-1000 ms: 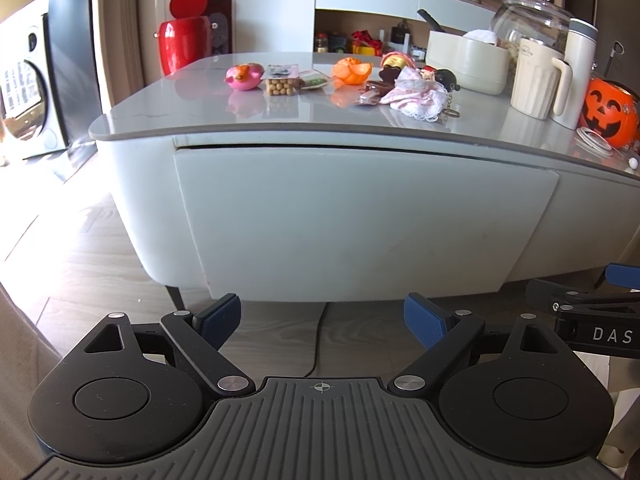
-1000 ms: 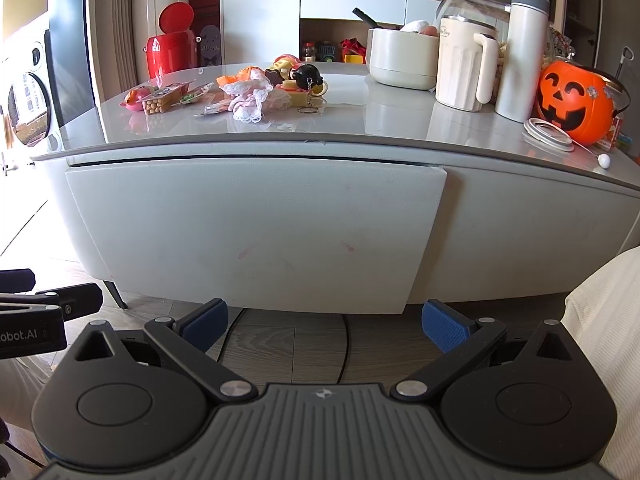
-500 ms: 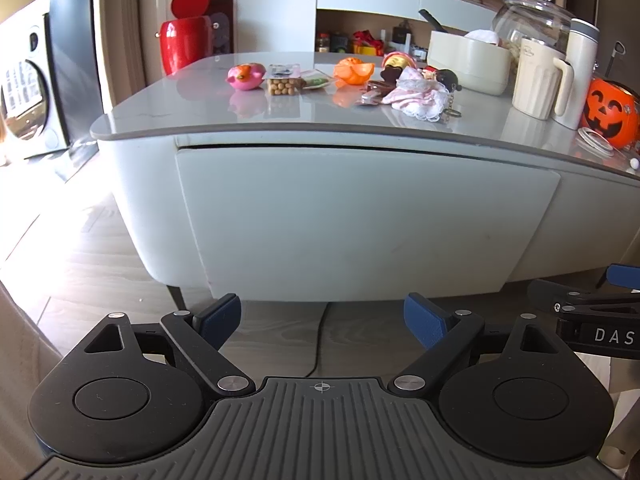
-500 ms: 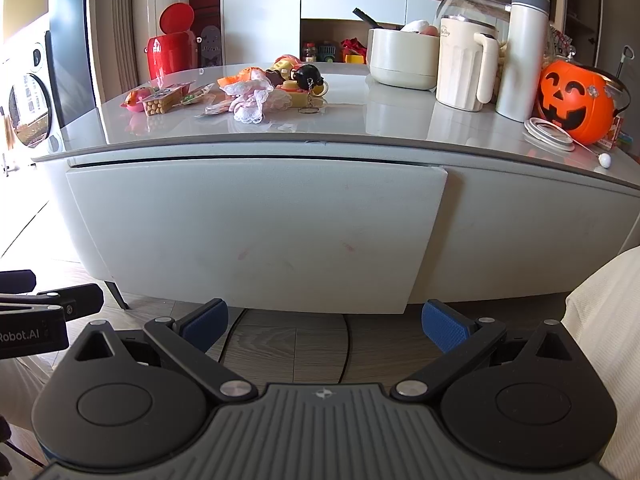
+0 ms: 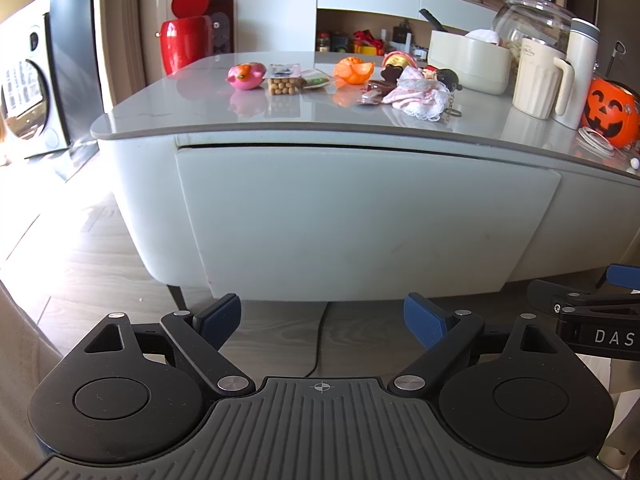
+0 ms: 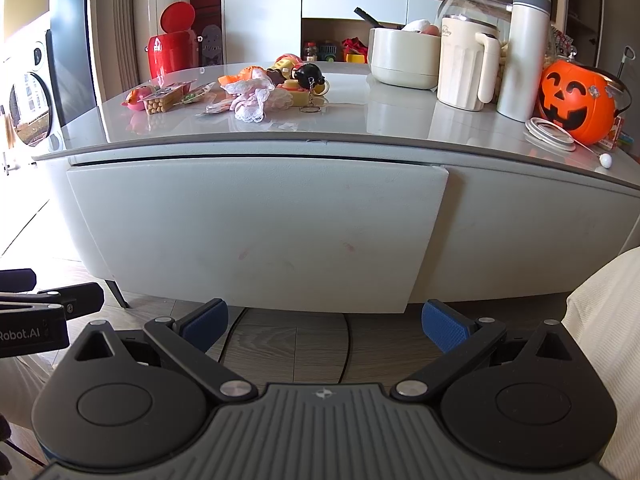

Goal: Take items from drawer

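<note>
Nothing moved; closed drawer (image 5: 360, 220) beyond spread jaws

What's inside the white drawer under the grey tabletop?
Unknown. The white drawer front sits closed, only a dark gap along its top edge. Contents are hidden. Both open grippers hang short of it.

The left gripper (image 5: 322, 318) is held low and level, its two blue-padded fingers (image 5: 424, 326) spread wide with nothing between them. The right gripper (image 6: 324, 324) sits at the same height, likewise spread wide and empty, pads (image 6: 206, 324) facing each other. In the left wrist view the right gripper shows at 3 o'clock; in the right wrist view the left one shows at 9 o'clock.
</note>
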Available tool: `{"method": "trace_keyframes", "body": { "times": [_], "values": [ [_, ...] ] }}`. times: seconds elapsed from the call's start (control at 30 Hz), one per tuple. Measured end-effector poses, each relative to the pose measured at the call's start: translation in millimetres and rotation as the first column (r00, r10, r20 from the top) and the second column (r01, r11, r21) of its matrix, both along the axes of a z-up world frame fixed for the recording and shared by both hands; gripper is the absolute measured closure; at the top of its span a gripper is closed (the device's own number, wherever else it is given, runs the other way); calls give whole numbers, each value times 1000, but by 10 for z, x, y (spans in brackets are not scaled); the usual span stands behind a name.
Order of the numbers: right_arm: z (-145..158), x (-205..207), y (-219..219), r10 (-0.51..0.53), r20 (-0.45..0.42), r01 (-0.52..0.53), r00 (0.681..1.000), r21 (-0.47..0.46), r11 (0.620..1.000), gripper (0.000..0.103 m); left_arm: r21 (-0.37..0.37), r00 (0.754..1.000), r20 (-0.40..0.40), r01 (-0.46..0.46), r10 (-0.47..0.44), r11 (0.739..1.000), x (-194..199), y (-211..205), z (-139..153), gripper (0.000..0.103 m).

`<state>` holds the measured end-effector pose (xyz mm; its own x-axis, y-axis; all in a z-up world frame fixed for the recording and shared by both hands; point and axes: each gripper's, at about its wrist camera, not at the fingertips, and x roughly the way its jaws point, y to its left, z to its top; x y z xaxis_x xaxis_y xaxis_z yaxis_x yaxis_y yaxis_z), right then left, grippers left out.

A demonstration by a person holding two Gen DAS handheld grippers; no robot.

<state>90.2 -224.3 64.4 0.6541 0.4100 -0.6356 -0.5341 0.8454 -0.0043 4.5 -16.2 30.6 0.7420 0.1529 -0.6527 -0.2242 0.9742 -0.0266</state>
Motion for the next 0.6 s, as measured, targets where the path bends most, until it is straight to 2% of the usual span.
{"method": "trace_keyframes", "body": {
  "times": [0.6],
  "values": [
    [7, 40, 11, 9, -7, -9, 1000, 5, 1000, 0, 17, 1000, -3, 4, -4, 1000, 2, -56, -6, 10]
  ]
}}
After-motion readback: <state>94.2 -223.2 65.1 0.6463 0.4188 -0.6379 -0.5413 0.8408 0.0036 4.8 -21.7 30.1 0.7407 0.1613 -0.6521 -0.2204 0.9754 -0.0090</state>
